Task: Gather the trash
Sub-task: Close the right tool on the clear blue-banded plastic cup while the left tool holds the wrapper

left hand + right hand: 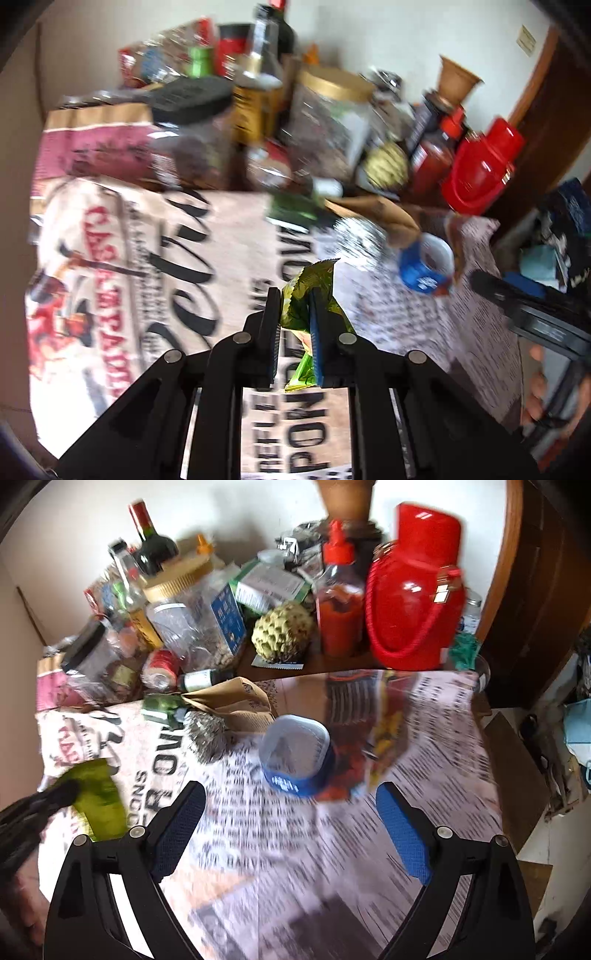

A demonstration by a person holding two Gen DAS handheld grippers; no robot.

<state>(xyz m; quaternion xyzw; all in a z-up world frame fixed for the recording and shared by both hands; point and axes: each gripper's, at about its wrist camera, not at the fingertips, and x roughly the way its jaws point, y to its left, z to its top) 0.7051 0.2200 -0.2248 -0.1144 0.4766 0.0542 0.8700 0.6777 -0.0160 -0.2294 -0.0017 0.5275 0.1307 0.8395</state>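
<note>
Left tongs are seen pressed onto a crumpled green wrapper, which is pinched between the pads and sticks out above and below them; the wrapper is lifted clear of the printed newspaper that lies beneath. Right tongs are spread wide, with nothing between the blue pads, and are held above the same paper. Just ahead of the right tongs, between their fingertips, a blue-banded plastic cup is seen lying on the paper, with a colourful foil packet touching it on the right. To the left of the cup a steel scourer is found, and beyond it a torn brown paper bag. Farther ahead, a red jug, a red sauce bottle, a custard apple and a gold-lidded jar are crowded along the wall. At the far left of the right view, the wrapper appears as a blurred green patch in the left tongs.
</note>
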